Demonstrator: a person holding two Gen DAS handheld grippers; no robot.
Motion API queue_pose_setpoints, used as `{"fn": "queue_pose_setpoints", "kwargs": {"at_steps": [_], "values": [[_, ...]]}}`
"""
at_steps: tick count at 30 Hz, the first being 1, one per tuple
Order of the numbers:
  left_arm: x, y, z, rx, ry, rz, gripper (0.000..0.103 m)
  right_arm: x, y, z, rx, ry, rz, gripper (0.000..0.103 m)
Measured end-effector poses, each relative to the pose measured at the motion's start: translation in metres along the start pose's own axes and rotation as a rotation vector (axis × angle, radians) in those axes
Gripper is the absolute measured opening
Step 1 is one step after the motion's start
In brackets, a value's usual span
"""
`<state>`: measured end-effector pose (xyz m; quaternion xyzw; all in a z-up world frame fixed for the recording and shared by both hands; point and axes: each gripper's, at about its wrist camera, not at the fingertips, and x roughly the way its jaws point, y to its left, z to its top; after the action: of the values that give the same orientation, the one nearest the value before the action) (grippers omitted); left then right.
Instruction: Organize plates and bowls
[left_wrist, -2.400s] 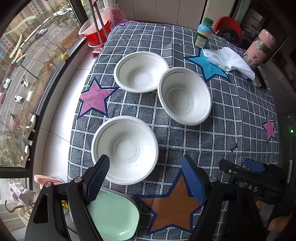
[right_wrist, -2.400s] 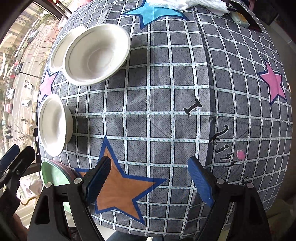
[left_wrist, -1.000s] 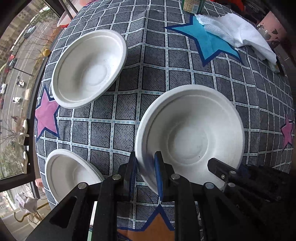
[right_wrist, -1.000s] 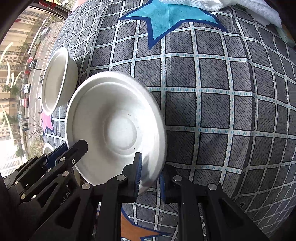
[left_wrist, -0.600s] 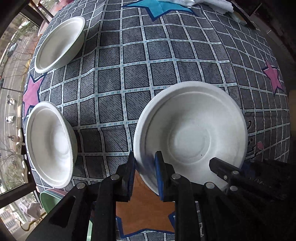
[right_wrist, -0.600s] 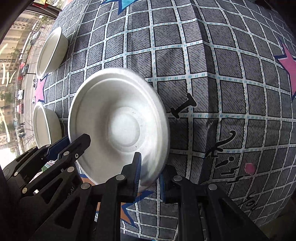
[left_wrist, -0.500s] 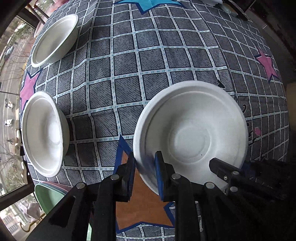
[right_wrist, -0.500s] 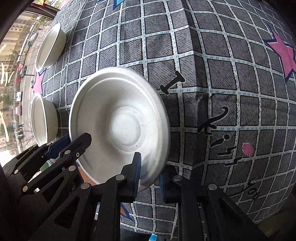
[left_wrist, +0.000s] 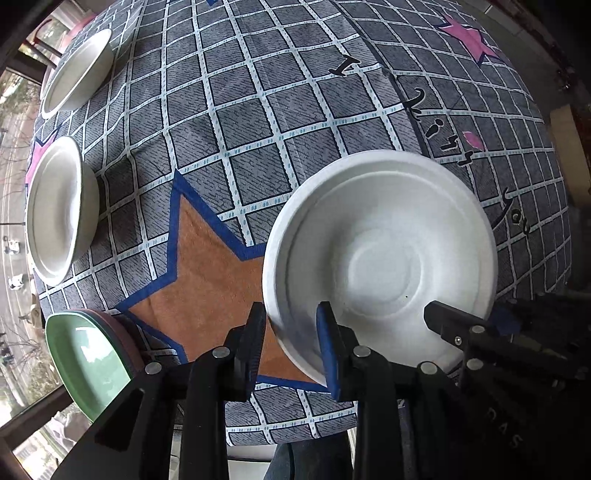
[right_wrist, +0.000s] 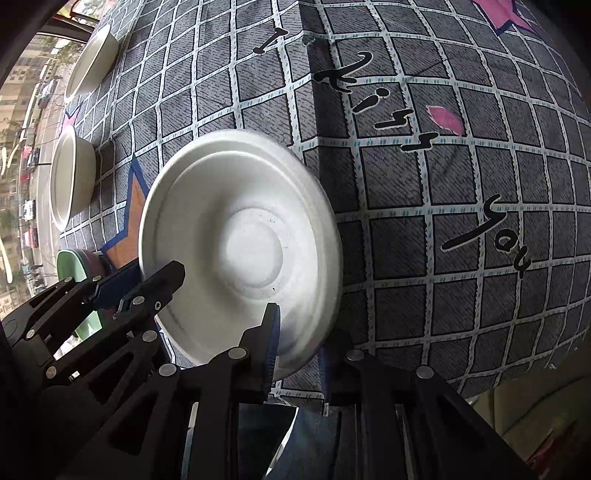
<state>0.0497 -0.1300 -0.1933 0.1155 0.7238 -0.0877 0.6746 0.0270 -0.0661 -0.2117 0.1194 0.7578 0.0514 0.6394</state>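
The table (left_wrist: 258, 110), under a checked star cloth, carries everything. Both grippers pinch one white bowl (left_wrist: 380, 258) by its near rim: the left gripper (left_wrist: 291, 343) has its jaws nearly closed on it, and the right gripper (right_wrist: 295, 347) likewise. The step appears to be carrying this bowl near the table's front edge. Next, probably, setting it down or nesting it. I count three white bowls; two (left_wrist: 55, 210) (left_wrist: 77, 74) sit far left of the grippers. One stack of plates (left_wrist: 88, 354), green on top, lies near left.
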Motion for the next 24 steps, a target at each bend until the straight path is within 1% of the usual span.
{"fn": "queue_pose_setpoints", "kwargs": {"at_steps": [2, 3, 4, 6, 7, 8, 9, 10, 14, 15, 16, 17, 20, 22, 23, 24], "values": [[0.003, -0.004, -0.023, 0.006, -0.022, 0.015, 0.070, -0.005, -0.008, -0.009, -0.008, -0.025, -0.032, 0.020], [-0.002, -0.011, -0.029, 0.007, -0.043, 0.031, 0.075, -0.010, -0.014, -0.014, -0.014, -0.036, -0.044, 0.020], [-0.009, -0.008, -0.034, 0.008, -0.059, 0.034, 0.081, -0.020, -0.027, -0.020, -0.017, -0.047, -0.054, 0.020], [-0.016, -0.004, -0.042, 0.011, -0.067, 0.022, 0.081, -0.028, -0.032, -0.019, -0.017, -0.060, -0.065, 0.022], [-0.019, -0.002, -0.045, 0.011, -0.067, 0.015, 0.081, -0.032, -0.034, -0.019, -0.010, -0.070, -0.066, 0.040], [-0.022, 0.002, -0.048, 0.007, -0.070, 0.010, 0.082, -0.036, -0.039, -0.020, 0.000, -0.087, -0.064, 0.077], [-0.025, 0.005, -0.051, 0.000, -0.079, 0.006, 0.082, -0.046, -0.046, -0.019, 0.013, -0.116, -0.061, 0.090], [-0.027, 0.008, -0.055, -0.009, -0.090, 0.000, 0.082, -0.051, -0.049, -0.020, 0.021, -0.139, -0.058, 0.094], [-0.041, 0.026, -0.063, -0.069, -0.126, -0.049, 0.082, -0.065, -0.063, -0.017, 0.060, -0.156, -0.063, 0.094], [-0.052, 0.025, -0.070, -0.086, -0.135, -0.059, 0.082, -0.067, -0.067, -0.020, 0.073, -0.159, -0.060, 0.094], [-0.055, 0.027, -0.074, -0.099, -0.143, -0.069, 0.082, -0.067, -0.068, -0.024, 0.083, -0.161, -0.054, 0.094], [-0.057, 0.029, -0.078, -0.109, -0.150, -0.076, 0.082, -0.069, -0.065, -0.019, 0.096, -0.163, -0.046, 0.094], [-0.064, 0.045, -0.074, -0.130, -0.147, -0.081, 0.082, -0.084, -0.072, -0.009, 0.121, -0.169, -0.040, 0.094], [-0.064, 0.051, -0.078, -0.150, -0.142, -0.102, 0.082, -0.089, -0.075, -0.011, 0.123, -0.166, -0.044, 0.094], [-0.064, 0.053, -0.080, -0.161, -0.140, -0.113, 0.082, -0.090, -0.075, -0.011, 0.122, -0.163, -0.048, 0.094], [-0.065, 0.057, -0.081, -0.170, -0.139, -0.123, 0.082, -0.082, -0.064, -0.012, 0.121, -0.161, -0.051, 0.094]]}}
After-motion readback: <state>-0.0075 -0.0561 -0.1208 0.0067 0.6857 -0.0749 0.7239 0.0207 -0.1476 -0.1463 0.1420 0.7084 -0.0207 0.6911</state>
